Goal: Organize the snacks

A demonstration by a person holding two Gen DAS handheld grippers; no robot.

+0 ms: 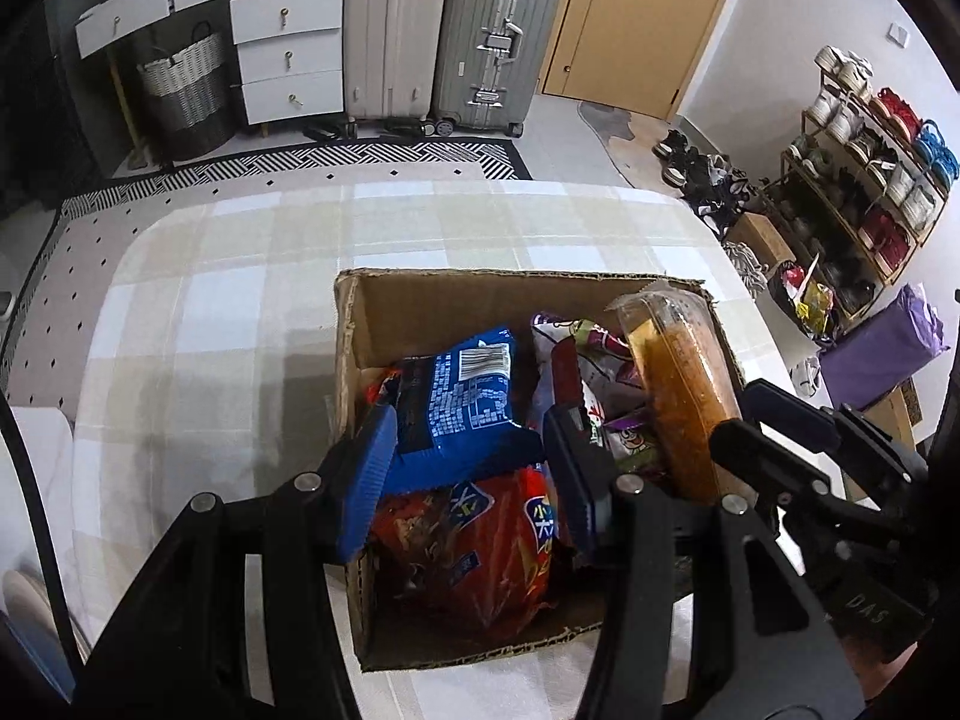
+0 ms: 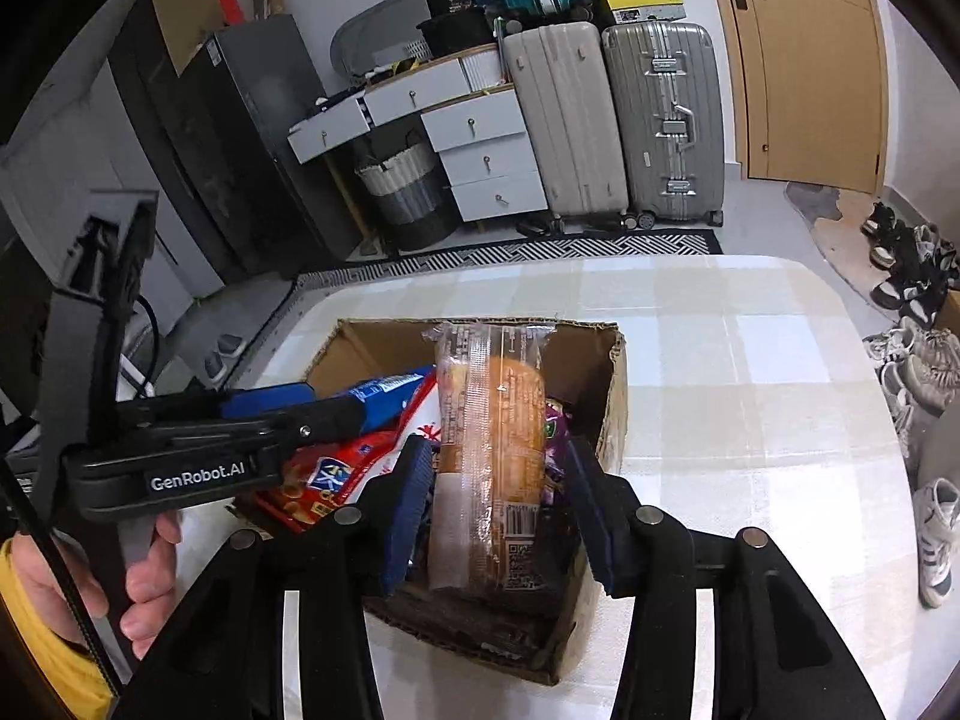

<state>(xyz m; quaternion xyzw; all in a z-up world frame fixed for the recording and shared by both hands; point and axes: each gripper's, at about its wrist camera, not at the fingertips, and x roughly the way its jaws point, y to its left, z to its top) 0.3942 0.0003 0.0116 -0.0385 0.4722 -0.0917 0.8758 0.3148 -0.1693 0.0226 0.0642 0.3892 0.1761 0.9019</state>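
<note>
Our left gripper (image 1: 468, 474) has its jaws clamped on the blue packet (image 1: 465, 396) in the cardboard box (image 1: 420, 306); our right gripper (image 2: 498, 504) has its jaws apart around the wrapped bread (image 2: 492, 456).

left gripper (image 1: 471, 474) — jaws clamped on blue packet (image 1: 468, 396) | right gripper (image 2: 499, 507) — jaws parted | both tilted down

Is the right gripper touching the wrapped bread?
Apart. The right wrist view shows the right gripper astride the wrapped bread, gaps visible on both sides.
</note>
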